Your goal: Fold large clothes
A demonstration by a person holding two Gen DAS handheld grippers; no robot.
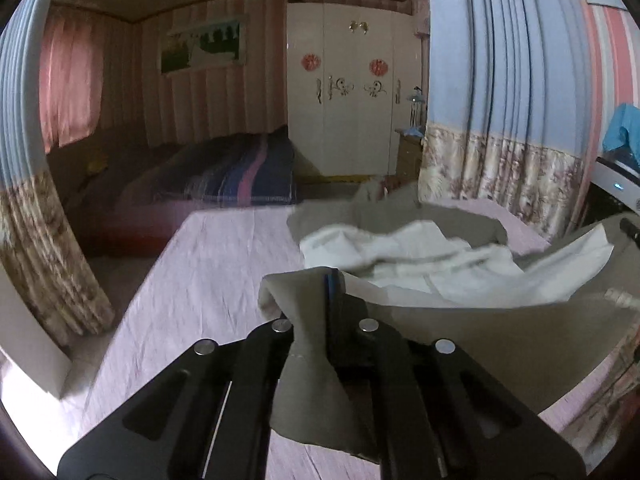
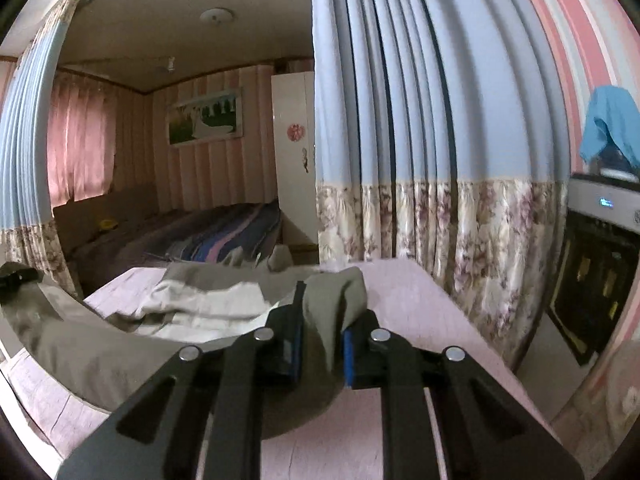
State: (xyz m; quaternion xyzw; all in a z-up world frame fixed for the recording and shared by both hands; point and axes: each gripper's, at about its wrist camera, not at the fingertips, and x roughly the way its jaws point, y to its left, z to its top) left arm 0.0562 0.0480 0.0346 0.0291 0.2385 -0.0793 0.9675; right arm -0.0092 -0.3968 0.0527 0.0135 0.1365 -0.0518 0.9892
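Observation:
A large olive-grey garment (image 1: pixel 500 336) with a white lining (image 1: pixel 420 264) hangs lifted over a pink-sheeted bed (image 1: pixel 208 280). My left gripper (image 1: pixel 320 312) is shut on one bunched corner of it, and cloth droops below the jaws. In the right wrist view the same garment (image 2: pixel 100 344) sags to the left, its white lining (image 2: pixel 208 304) showing. My right gripper (image 2: pixel 320 344) is shut on another bunched corner, with fabric pinched between the blue pads (image 2: pixel 349 356). The far end of the other gripper (image 2: pixel 16 280) shows at the left edge.
A blue curtain with a floral hem (image 2: pixel 440 208) hangs close on the right of the bed. A dark appliance with a blue cloth on top (image 2: pixel 604 216) stands further right. Beyond lie a second bed with a striped blanket (image 1: pixel 244 172) and a white wardrobe (image 1: pixel 348 92).

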